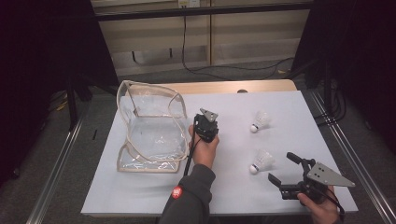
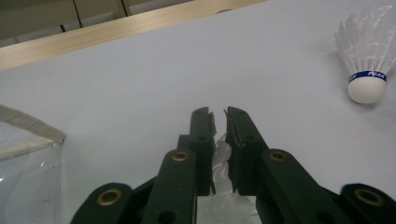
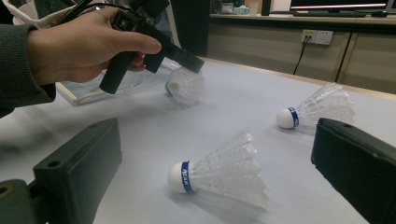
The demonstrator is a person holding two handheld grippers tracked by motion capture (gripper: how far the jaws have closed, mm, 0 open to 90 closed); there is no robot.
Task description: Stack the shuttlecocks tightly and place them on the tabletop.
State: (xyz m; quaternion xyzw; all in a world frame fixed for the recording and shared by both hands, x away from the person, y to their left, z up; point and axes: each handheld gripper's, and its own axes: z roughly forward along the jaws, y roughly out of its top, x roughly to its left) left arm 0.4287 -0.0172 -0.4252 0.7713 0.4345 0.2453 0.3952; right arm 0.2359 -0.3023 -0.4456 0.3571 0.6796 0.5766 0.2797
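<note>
My left gripper (image 2: 219, 114) is shut on the white feathers of a shuttlecock (image 2: 219, 158); in the right gripper view that shuttlecock (image 3: 187, 85) hangs just above the table from the left gripper (image 3: 192, 61), held by a hand (image 3: 79, 46). In the high view the left gripper (image 1: 205, 122) sits mid-table beside a clear bag (image 1: 149, 126) with beige trim. My right gripper (image 1: 282, 167) is open near the front right, just right of a near shuttlecock (image 1: 261, 162), which lies on its side ahead of the wide-apart jaws (image 3: 219, 172). A far shuttlecock (image 1: 260, 121) lies behind it.
The white table top (image 1: 233, 186) has a wooden strip (image 1: 224, 87) along its far edge. The bag's open mouth faces up at the left. The far shuttlecock (image 2: 366, 60) lies to the right of the left gripper. Cables run over the floor behind the table.
</note>
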